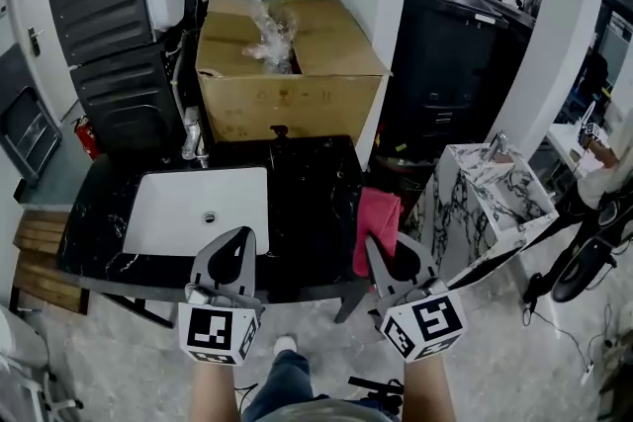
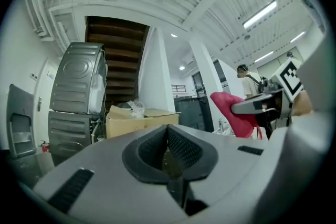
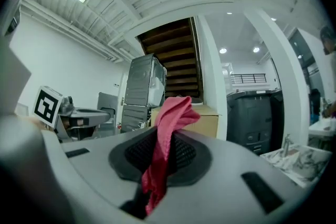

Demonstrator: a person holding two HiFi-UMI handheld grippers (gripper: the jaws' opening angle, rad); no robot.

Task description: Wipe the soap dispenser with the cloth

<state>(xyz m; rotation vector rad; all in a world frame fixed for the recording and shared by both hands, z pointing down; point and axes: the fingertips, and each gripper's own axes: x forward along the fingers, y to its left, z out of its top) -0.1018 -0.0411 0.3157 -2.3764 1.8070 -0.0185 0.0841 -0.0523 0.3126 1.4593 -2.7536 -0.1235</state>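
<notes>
Might drop the pink cloth [image 3: 170, 123], pinched by one thin fold in the right gripper's [image 1: 374, 247] shut fingers, or bump the cardboard box [image 1: 287, 74] while reaching the likely soap dispenser [image 1: 280, 131] at the tabletop's [image 1: 307, 203] back; left gripper [image 1: 237, 237] fingers shut, empty.

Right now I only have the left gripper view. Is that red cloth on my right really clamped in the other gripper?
Observer: Yes. The right gripper view shows the right gripper shut on the red cloth, which runs up between its pads.
Operator: What lies ahead of my left gripper, lower down?
Observer: In the head view the left gripper points toward a white sink set in a black counter.
Operator: Any tap there?
Observer: Yes, a faucet stands behind the sink's back edge.
</notes>
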